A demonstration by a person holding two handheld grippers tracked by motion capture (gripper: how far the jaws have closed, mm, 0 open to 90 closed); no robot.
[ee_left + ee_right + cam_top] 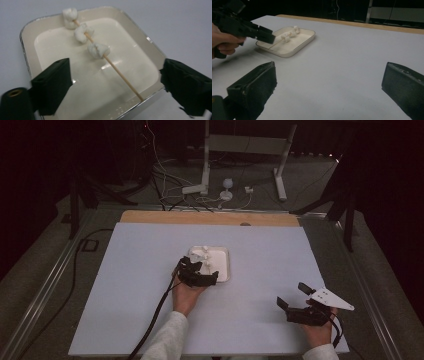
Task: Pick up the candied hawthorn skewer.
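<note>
White square tray (223, 265) at centre of high view, on pale counter (125, 285). Wooden skewer (120, 73) lies diagonally inside tray, carrying three white marshmallows (98, 50) toward upper left of left tool view; bare end touches tray rim at lower right. Left tool (202, 270) hovers over tray's near-left edge, jaws spread wide either side of skewer, pinching nothing. Right tool (292, 296) at lower right of high view, well apart from tray, jaws spread, empty.
</note>
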